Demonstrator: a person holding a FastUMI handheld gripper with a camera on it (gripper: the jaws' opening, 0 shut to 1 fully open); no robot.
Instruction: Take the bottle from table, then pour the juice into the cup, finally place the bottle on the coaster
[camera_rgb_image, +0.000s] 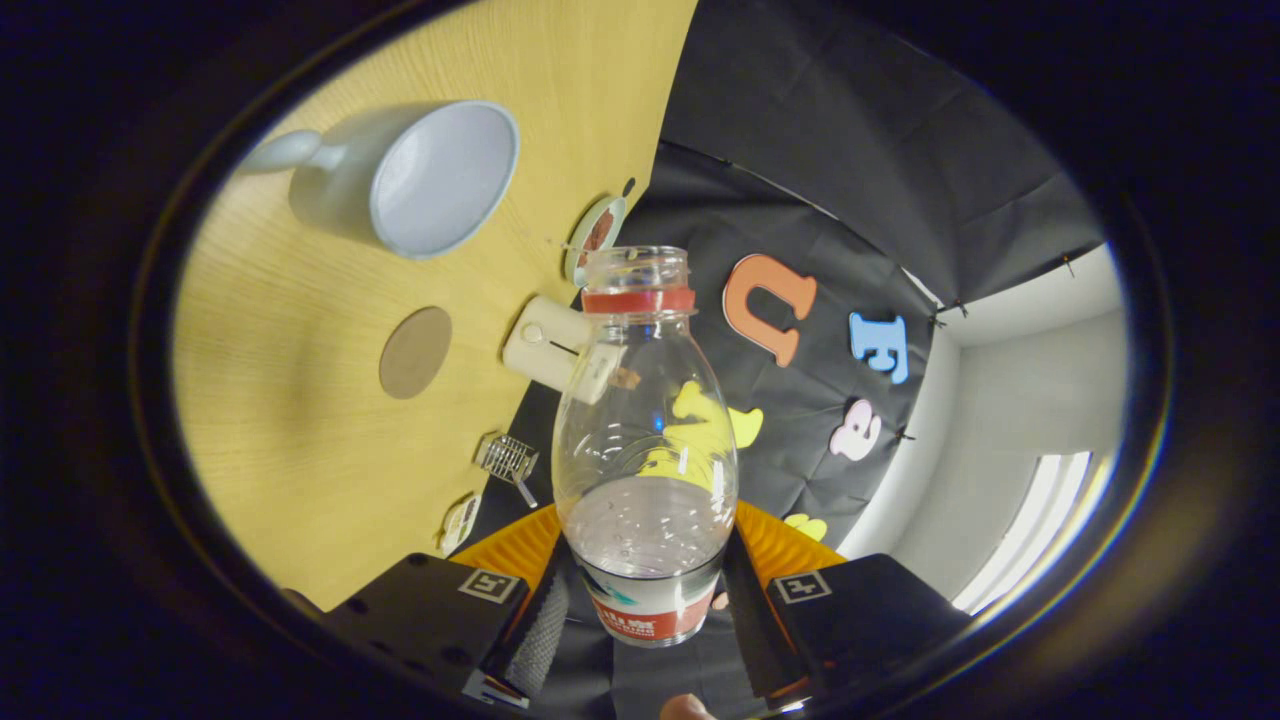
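Gripper view: the gripper (645, 590) pinches the bottle (645, 440) between its two fingers, one pad pressing each side of the labelled lower body. The bottle is clear, uncapped, with a red ring under its open neck, and it stands out ahead of the fingers. Clear liquid sits low in it, its surface just above the label. The whole scene is rolled, so the table (300, 400) stands as a tilted wooden plane on one side of the bottle and the booth wall (850, 180) on the other. The cup (410, 180) rests on the table well beyond the fingers, its wide mouth turned toward the camera and its handle on the far side; it is well apart from the bottle. The coaster (415, 352), a round brown disc, lies on the table between the cup and the fingers, bare. A small white box (545, 345) sits at the table's edge just beside the bottle's shoulder
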